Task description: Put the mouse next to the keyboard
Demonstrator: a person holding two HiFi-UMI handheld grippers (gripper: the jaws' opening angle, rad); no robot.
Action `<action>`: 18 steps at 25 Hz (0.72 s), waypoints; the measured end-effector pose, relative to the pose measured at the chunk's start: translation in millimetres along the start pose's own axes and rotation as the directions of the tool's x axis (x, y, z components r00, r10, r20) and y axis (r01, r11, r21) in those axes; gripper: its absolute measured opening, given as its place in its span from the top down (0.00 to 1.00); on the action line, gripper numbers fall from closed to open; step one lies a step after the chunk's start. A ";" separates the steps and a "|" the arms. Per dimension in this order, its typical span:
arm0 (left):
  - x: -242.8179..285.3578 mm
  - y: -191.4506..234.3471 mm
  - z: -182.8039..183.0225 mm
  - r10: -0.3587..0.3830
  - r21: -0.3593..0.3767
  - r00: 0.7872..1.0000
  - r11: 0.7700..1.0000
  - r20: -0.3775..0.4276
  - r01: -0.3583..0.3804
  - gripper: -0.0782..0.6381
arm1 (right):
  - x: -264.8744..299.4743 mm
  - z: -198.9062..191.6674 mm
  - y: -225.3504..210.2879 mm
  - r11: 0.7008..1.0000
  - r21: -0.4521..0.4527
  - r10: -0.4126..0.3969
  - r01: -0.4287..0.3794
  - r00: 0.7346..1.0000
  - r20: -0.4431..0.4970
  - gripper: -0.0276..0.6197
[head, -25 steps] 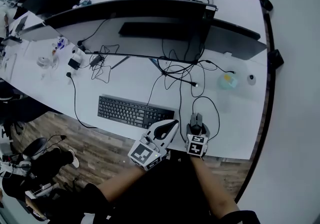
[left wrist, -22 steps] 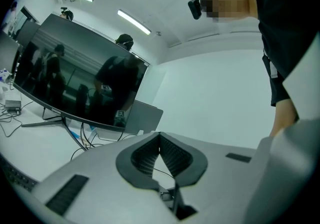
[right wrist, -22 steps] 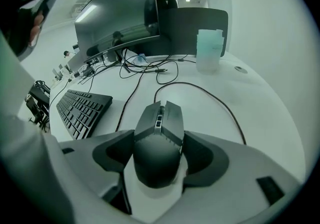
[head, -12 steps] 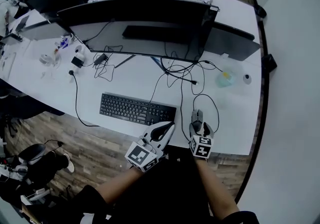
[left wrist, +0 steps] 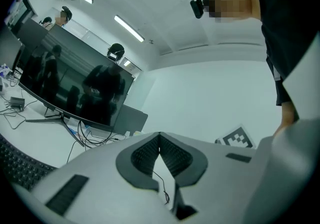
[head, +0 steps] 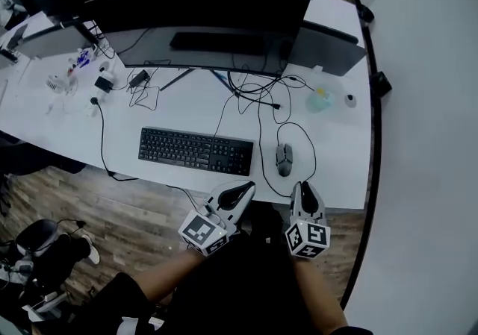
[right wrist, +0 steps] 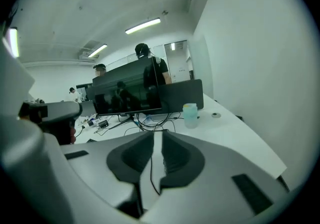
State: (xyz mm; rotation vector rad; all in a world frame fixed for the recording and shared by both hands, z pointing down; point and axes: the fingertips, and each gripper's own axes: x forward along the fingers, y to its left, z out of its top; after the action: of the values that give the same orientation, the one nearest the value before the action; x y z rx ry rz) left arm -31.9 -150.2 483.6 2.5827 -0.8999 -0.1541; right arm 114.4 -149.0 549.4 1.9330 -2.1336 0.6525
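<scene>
Mouse [head: 284, 160] lies on the table [head: 336, 154] just beside the right end of the keyboard [head: 196, 151], clear of both tools. Right tool [head: 303, 187] hangs over the near table edge; its jaws have just been closing to a narrow gap, nothing between. Left tool [head: 245, 188] has its jaws together, empty

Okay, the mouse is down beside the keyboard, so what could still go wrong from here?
The mouse lies right of the keyboard, but its cable loops loosely around it; a tug could drag it away. The right gripper, empty, its fingers having just been closing, hangs by the table's front edge, close enough to snag that loop.
</scene>
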 end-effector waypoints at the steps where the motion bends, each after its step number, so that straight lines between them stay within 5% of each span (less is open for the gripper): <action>1: -4.6 -5.0 -0.2 0.005 0.001 1.000 1.000 0.005 -0.005 0.89 | -11.1 2.4 2.8 1.000 -0.001 0.009 -0.009 1.000 0.014 0.90; 10: -34.9 -83.3 -5.1 0.049 0.040 0.997 0.998 0.052 -0.051 0.89 | -100.0 28.1 36.7 0.969 -0.064 0.245 -0.239 0.964 0.104 0.92; 18: -67.7 -172.4 -35.4 0.154 0.131 0.986 0.978 0.068 -0.162 0.89 | -196.1 6.2 34.7 0.939 -0.139 0.334 -0.314 0.929 0.160 0.92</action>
State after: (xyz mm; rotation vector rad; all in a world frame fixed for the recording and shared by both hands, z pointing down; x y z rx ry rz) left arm 21.7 26.3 444.4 2.6272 -1.1700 -0.1260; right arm 107.2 26.0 454.1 1.6521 -2.5753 0.4082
